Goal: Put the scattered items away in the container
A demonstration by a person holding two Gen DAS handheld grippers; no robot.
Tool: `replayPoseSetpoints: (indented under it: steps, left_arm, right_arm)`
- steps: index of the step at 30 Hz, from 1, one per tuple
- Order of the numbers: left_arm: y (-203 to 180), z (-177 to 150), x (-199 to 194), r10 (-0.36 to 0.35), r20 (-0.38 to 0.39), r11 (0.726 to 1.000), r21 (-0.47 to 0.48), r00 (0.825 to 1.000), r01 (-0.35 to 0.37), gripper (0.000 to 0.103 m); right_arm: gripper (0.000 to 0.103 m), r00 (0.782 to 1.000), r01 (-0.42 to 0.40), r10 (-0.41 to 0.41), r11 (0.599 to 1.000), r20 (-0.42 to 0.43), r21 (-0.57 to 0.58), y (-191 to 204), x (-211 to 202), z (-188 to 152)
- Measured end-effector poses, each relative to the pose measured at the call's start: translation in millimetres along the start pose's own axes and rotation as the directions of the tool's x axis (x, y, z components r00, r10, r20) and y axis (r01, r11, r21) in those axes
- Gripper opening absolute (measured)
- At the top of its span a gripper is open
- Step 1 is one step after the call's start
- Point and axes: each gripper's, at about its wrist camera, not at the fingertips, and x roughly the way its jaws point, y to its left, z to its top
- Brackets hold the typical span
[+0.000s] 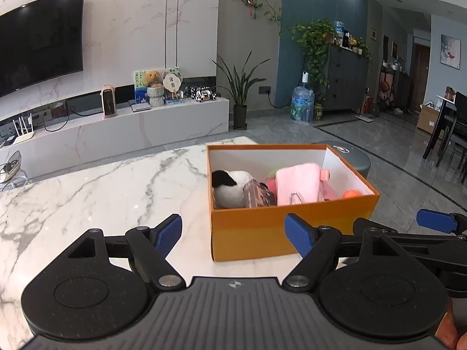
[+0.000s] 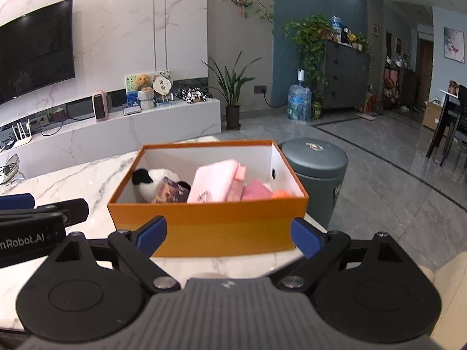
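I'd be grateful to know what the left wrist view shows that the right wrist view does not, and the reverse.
Only the left wrist view shows a blue pad of the right gripper at its right edge.

Only the right wrist view shows the full grey stool behind the box.

Both show the orange box on the marble table, holding a black-and-white plush and a pink pouch, with open, empty jaws in front.

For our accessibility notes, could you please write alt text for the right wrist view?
An open orange box on a white marble table holds a black-and-white plush toy, a pink pouch and other small items. The right gripper hangs open and empty before it; a grey bin stands behind.
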Motion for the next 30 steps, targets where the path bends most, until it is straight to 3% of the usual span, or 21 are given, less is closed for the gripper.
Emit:
replayPoseSetpoints:
  steps: [30]
  left_arm:
    - [-5,-12,-4,-0.003,-0.023,1.000,0.004,1.000,0.003,0.091]
  right_arm:
    - [0.093,0.998,0.058,-0.058,0.998,-0.020,0.020,1,-4,-21]
